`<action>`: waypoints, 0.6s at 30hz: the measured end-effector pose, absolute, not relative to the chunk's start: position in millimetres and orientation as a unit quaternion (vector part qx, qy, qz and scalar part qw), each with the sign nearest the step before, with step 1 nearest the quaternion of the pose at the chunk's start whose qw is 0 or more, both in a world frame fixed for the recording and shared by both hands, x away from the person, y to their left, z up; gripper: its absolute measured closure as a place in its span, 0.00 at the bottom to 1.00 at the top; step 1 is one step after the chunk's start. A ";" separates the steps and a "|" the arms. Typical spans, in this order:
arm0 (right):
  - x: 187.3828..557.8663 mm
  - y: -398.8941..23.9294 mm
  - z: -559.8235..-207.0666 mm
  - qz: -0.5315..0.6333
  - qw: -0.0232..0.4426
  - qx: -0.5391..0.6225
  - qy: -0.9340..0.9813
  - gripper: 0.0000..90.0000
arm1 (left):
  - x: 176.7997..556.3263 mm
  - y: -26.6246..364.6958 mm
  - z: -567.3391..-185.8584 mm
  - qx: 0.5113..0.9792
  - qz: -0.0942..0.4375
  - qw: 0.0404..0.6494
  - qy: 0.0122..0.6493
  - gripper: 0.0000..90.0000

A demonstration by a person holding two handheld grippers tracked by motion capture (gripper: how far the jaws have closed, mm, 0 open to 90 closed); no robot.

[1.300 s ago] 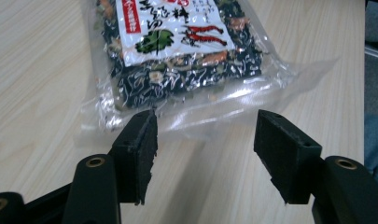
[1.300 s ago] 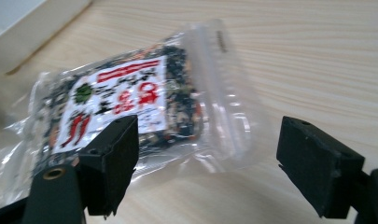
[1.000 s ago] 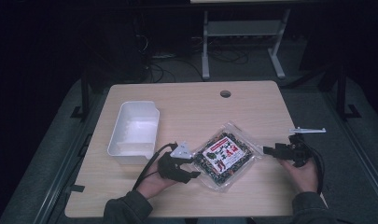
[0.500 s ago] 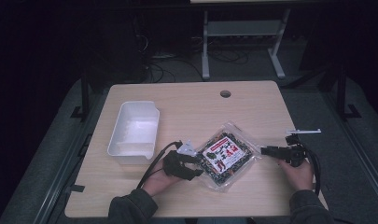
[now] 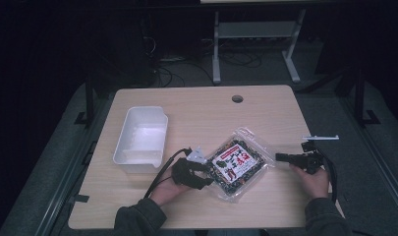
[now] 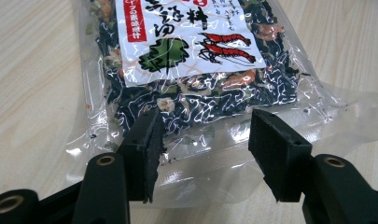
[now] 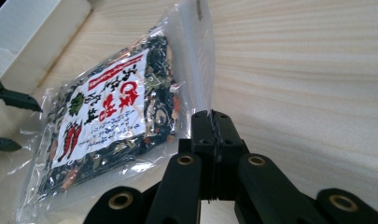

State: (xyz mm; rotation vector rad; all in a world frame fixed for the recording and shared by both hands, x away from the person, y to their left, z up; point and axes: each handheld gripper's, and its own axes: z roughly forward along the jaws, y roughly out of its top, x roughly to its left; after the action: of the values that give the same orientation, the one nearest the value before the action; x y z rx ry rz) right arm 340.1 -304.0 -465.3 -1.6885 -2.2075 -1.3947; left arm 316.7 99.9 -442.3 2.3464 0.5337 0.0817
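Observation:
A clear bag of dark dried mix with a white and red label (image 5: 238,164) lies flat on the wooden table (image 5: 211,113). My left gripper (image 5: 209,176) is at its near-left end. In the left gripper view the bag (image 6: 191,56) has its sealed end between the jaws of this gripper (image 6: 203,140), which stand open and have just been opening a little. My right gripper (image 5: 277,157) meets the bag's right corner. Its jaws have just been closing, and in the right gripper view the gripper (image 7: 210,116) is shut on the bag's (image 7: 107,121) clear edge.
An empty white plastic tub (image 5: 123,147) stands left of the bag, close to my left hand, and its wall (image 7: 32,32) also shows in the right gripper view. A cable hole (image 5: 237,99) is in the table's far side. The table's right edge is just beyond my right hand.
My right gripper has slid left to the bag's corner and its jaws have gone from open to shut on the clear edge. My left hand has barely moved.

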 end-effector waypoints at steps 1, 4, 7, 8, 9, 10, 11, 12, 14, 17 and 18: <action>339.1 -303.4 -463.1 -0.446 0.012 -0.539 -0.714 0.99 | 316.8 100.7 -441.5 0.909 0.033 0.359 0.207 0.48; 335.0 -303.2 -452.6 -0.456 0.003 -0.522 -0.721 0.99 | 317.7 103.3 -439.5 0.906 0.037 0.364 0.211 0.45; 329.2 -303.1 -437.2 -0.472 -0.008 -0.501 -0.725 0.99 | 318.7 105.1 -438.0 0.904 0.040 0.368 0.216 0.41; 327.9 -303.0 -433.5 -0.473 -0.010 -0.497 -0.728 0.99 | 319.0 106.5 -436.5 0.901 0.043 0.372 0.220 0.39; 325.9 -302.9 -428.9 -0.476 -0.014 -0.490 -0.730 0.99 | 319.0 106.5 -436.5 0.901 0.043 0.372 0.220 0.38; 324.1 -302.7 -424.5 -0.478 -0.017 -0.483 -0.733 0.99 | 319.3 107.7 -435.1 0.897 0.044 0.378 0.223 0.37; 324.1 -302.7 -424.5 -0.478 -0.017 -0.483 -0.733 0.99 | 319.3 107.7 -435.1 0.897 0.044 0.378 0.223 0.36; 322.0 -302.1 -419.9 -0.480 -0.019 -0.477 -0.736 0.99 | 319.8 108.3 -434.5 0.895 0.046 0.381 0.225 0.36; 315.1 -299.5 -404.3 -0.483 -0.027 -0.454 -0.749 0.99 | 321.4 109.5 -433.8 0.893 0.047 0.383 0.231 0.33; 309.4 -298.7 -389.4 -0.492 -0.034 -0.435 -0.753 0.99 | 323.7 110.4 -433.9 0.889 0.042 0.389 0.238 0.31; 307.5 -298.2 -383.4 -0.495 -0.037 -0.428 -0.756 0.99 | 324.5 110.5 -433.9 0.888 0.043 0.391 0.239 0.30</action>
State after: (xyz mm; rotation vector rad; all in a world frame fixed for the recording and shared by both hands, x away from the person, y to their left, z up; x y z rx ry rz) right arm 307.5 -298.2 -383.4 -1.3766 -2.4306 -1.5915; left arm 324.5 110.5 -433.9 2.2554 0.6060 0.1080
